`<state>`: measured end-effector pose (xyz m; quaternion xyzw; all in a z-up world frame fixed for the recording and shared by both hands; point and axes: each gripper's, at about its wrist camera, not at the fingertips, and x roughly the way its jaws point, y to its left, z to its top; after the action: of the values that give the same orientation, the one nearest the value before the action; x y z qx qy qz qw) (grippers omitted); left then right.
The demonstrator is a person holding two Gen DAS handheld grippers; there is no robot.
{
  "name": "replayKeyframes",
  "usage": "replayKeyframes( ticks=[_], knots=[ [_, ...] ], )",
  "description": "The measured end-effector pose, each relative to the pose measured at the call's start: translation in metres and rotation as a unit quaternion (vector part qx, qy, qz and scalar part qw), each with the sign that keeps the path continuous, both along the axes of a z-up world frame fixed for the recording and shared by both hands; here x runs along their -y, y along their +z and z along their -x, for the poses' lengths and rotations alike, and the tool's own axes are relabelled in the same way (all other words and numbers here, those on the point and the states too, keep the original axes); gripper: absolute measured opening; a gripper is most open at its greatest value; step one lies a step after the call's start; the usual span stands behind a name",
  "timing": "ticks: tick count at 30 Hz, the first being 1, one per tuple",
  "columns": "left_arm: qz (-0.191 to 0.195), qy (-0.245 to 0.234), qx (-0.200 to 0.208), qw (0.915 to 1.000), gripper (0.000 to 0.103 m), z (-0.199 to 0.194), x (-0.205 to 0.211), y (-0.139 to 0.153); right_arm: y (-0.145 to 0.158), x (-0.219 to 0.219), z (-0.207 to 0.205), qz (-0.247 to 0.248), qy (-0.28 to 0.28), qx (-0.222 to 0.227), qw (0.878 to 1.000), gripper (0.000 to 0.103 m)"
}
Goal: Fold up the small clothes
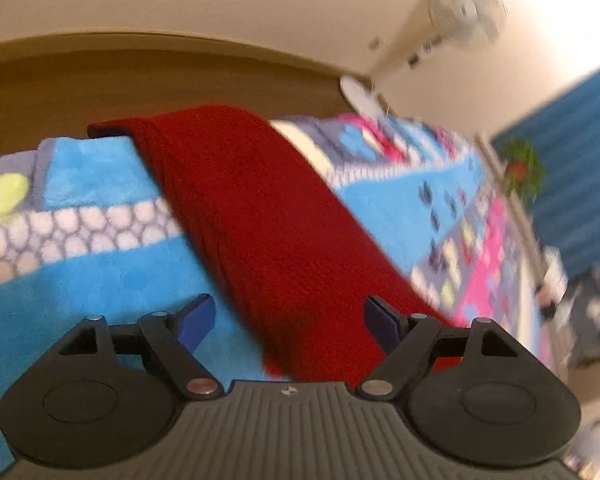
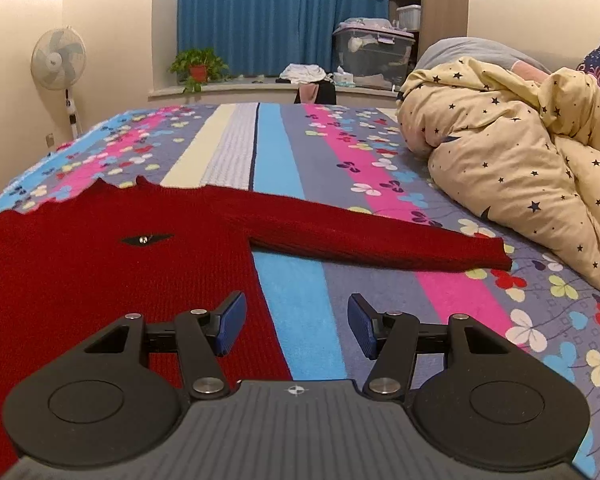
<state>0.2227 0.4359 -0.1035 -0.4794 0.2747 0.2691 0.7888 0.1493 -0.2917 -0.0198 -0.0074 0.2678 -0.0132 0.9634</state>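
Note:
A small red knit sweater (image 2: 100, 264) lies flat on the bed, its right sleeve (image 2: 380, 236) stretched out to the right. My right gripper (image 2: 296, 324) is open and empty, low over the sweater's right side edge. In the left wrist view, blurred by motion, the sweater's other sleeve (image 1: 260, 220) runs away from me over the blue plush blanket (image 1: 100, 280). My left gripper (image 1: 288, 322) is open and empty, with the sleeve's near end between its fingers.
A striped floral bedspread (image 2: 340, 168) covers the bed. A bunched yellow star-print duvet (image 2: 520, 160) fills the right side. A standing fan (image 2: 60, 64), a potted plant (image 2: 198, 66) and storage boxes (image 2: 372, 54) stand beyond the bed by blue curtains.

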Motion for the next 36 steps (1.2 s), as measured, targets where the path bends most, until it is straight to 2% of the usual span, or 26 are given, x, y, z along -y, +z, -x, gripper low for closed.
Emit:
replayKeyframes(
  ticks=[3,5,6,9,12,14,15,16,18,19,20,21,22,23,24,25,26,27,28,32,34,35,36],
  knots=[
    [-0.011,0.021,0.018,0.9996,0.083,-0.001,-0.007,-0.001,-0.003,-0.002,-0.002,0.008,0.003,-0.007,1.0,0.058],
    [-0.035,0.033,0.011,0.9988,0.05,-0.002,-0.007,-0.002,-0.004,-0.002,-0.003,0.01,0.003,-0.01,1.0,0.058],
    [-0.051,0.036,-0.002,0.9981,0.018,-0.003,-0.004,-0.001,-0.005,-0.001,-0.004,0.009,0.002,-0.011,1.0,0.058],
    [-0.068,0.042,0.004,0.9968,0.017,-0.004,-0.002,0.006,-0.005,0.0,-0.005,0.008,-0.002,-0.013,1.0,0.058],
    [-0.129,0.027,0.021,0.9911,0.017,-0.009,0.015,0.034,-0.005,0.0,-0.006,0.007,-0.004,-0.014,1.0,0.058],
    [-0.182,-0.006,0.045,0.9823,0.016,-0.015,0.04,0.062,-0.006,-0.001,-0.007,0.007,-0.004,-0.014,1.0,0.058],
    [-0.214,-0.035,0.061,0.9743,0.016,-0.018,0.058,0.077,-0.006,-0.002,-0.007,0.008,-0.003,-0.014,1.0,0.058],
    [-0.253,-0.076,0.075,0.9616,0.016,-0.023,0.081,0.092,-0.006,-0.002,-0.008,0.008,-0.002,-0.015,1.0,0.058],
    [-0.329,-0.165,0.096,0.9249,0.016,-0.031,0.135,0.116,-0.007,-0.004,-0.01,0.011,0.0,-0.017,1.0,0.058],
    [-0.353,-0.208,0.112,0.9054,0.017,-0.031,0.165,0.123,-0.008,-0.005,-0.011,0.013,0.0,-0.018,1.0,0.058],
    [-0.358,-0.259,0.127,0.888,0.017,-0.032,0.194,0.126,-0.008,-0.006,-0.011,0.015,0.0,-0.019,1.0,0.058],
    [-0.347,-0.314,0.139,0.8729,0.021,-0.034,0.22,0.125,-0.009,-0.007,-0.012,0.018,0.001,-0.02,1.0,0.058],
    [-0.312,-0.389,0.144,0.8546,0.04,-0.038,0.247,0.12,-0.009,-0.008,-0.012,0.021,0.001,-0.02,1.0,0.058],
    [-0.282,-0.446,0.142,0.8373,0.052,-0.041,0.266,0.114,-0.01,-0.009,-0.013,0.024,0.001,-0.022,0.999,0.058],
    [-0.268,-0.49,0.134,0.8187,0.059,-0.043,0.284,0.108,-0.012,-0.01,-0.014,0.027,0.001,-0.024,0.999,0.058],
    [-0.277,-0.51,0.12,0.8053,0.059,-0.042,0.298,0.103,-0.013,-0.011,-0.015,0.03,0.001,-0.027,0.999,0.058],
    [-0.292,-0.512,0.111,0.8005,0.059,-0.042,0.306,0.101,-0.015,-0.013,-0.016,0.034,0.0,-0.029,0.999,0.058],
    [-0.292,-0.506,0.107,0.8045,0.059,-0.041,0.306,0.099,-0.017,-0.015,-0.017,0.037,-0.001,-0.032,0.999,0.058],
    [-0.277,-0.502,0.105,0.8122,0.059,-0.043,0.301,0.098,-0.018,-0.018,-0.018,0.039,-0.001,-0.033,0.999,0.058],
    [-0.224,-0.45,0.078,0.8609,0.059,-0.054,0.26,0.098,-0.025,-0.028,-0.023,0.034,0.003,-0.037,0.999,0.057],
    [-0.21,-0.415,0.04,0.8841,0.059,-0.06,0.236,0.095,-0.028,-0.036,-0.027,0.016,0.009,-0.04,0.999,0.043],
    [-0.203,-0.402,0.025,0.8927,0.059,-0.068,0.225,0.093,-0.03,-0.041,-0.03,-0.003,0.013,-0.043,0.999,0.032],
    [-0.193,-0.387,0.008,0.9014,0.059,-0.07,0.214,0.092,-0.03,-0.046,-0.036,-0.025,0.019,-0.048,0.998,0.031]
  ],
)
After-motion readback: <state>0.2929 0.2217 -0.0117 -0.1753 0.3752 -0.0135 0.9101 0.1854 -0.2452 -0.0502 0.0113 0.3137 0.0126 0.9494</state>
